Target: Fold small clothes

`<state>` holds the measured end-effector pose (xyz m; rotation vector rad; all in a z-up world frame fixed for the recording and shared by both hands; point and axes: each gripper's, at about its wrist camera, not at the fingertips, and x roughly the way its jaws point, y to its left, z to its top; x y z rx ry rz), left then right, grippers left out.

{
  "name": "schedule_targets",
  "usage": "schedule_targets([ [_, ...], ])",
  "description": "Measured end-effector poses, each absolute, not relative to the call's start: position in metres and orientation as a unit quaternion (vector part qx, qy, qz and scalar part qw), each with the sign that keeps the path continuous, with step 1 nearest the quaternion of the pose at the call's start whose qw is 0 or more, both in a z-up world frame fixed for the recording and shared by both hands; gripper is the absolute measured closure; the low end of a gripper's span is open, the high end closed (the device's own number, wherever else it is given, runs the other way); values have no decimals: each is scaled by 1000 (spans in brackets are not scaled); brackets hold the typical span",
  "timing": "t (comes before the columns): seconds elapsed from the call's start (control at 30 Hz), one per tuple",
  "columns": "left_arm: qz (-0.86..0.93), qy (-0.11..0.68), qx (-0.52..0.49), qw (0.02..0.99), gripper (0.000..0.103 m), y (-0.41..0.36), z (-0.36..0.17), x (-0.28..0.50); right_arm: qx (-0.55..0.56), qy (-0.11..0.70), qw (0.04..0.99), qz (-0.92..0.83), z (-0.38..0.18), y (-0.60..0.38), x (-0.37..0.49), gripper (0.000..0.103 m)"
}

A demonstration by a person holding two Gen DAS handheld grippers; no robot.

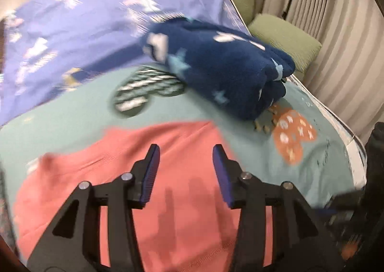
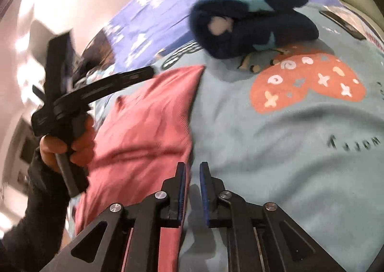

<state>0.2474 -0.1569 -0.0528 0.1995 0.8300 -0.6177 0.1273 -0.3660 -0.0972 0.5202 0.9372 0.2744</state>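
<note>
**Pink garment flat on the bed, both grippers free of it**

The pink garment (image 1: 148, 176) lies spread on a teal sheet (image 1: 60, 128) on the bed. In the left wrist view it fills the lower centre and lower left of the frame; in the right wrist view its long axis runs from the lower left up to a pointed corner at upper centre. The cloth is plain salmon pink, finely ribbed, with soft creases across it; motion blur hides finer detail.

The left gripper (image 1: 186, 152) is over the garment, fingers apart with nothing between them. The right gripper (image 2: 192, 170) sits at the garment's right edge, fingers narrowly apart and clear of the cloth.

A folded navy fleece (image 1: 223, 68) lies beyond the garment, towards the upper right of the frame.
</note>
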Motion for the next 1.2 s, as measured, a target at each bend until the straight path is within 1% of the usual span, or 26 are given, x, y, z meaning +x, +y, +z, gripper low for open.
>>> schedule_targets([
  [0.1, -261, 385, 81, 882, 50, -82, -42, 209, 250, 446, 844, 163, -89, -359, 102, 85],
  [0.13, -249, 384, 74, 886, 48, -63, -40, 197, 253, 446, 841, 172, -89, -358, 97, 81],
  [0.17, -237, 385, 67, 890, 47, -42, -41, 184, 255, 445, 839, 180, -91, -334, 81, 78],
  [0.23, -210, 392, 48, 894, 47, 3, -44, 154, 247, 446, 839, 193, -88, -322, 61, 74],
  [0.37, -160, 404, 16, 901, 47, 66, -57, 102, 230, 456, 837, 196, -89, -306, 31, 59],
  [0.43, -145, 412, -5, 900, 46, 90, -65, 73, 230, 459, 834, 202, -84, -303, 6, 55],
  [0.47, -139, 416, -15, 898, 44, 100, -69, 61, 229, 462, 833, 201, -90, -298, 9, 53],
  [0.53, -133, 423, -32, 896, 41, 114, -77, 41, 225, 469, 831, 195, -93, -291, 4, 53],
  [0.7, -144, 435, -74, 886, 40, 129, -92, 5, 215, 486, 825, 190, -102, -277, 1, 52],
  [0.77, -158, 442, -91, 878, 36, 130, -99, -10, 213, 486, 828, 184, -104, -274, 1, 51],
  [0.8, -169, 448, -95, 873, 35, 127, -103, -17, 212, 483, 830, 181, -104, -273, -1, 51],
  [0.83, -173, 453, -92, 870, 35, 124, -107, -23, 212, 480, 832, 180, -104, -273, -4, 61],
  [0.87, -176, 456, -89, 868, 35, 123, -110, -29, 216, 478, 831, 186, -103, -272, -5, 89],
  [0.9, -180, 461, -88, 864, 35, 121, -115, -35, 225, 477, 827, 193, -102, -271, -11, 99],
  [1.0, -188, 475, -108, 853, 35, 121, -127, -48, 235, 453, 839, 191, -92, -272, -22, 99],
  [1.13, -200, 460, -147, 853, 35, 126, -132, -64, 241, 427, 849, 196, -82, -272, -37, 99],
  [1.17, -201, 455, -155, 854, 40, 127, -133, -66, 241, 423, 852, 195, -79, -272, -40, 99],
  [1.2, -204, 449, -161, 855, 51, 127, -134, -68, 244, 418, 854, 193, -77, -273, -44, 99],
])
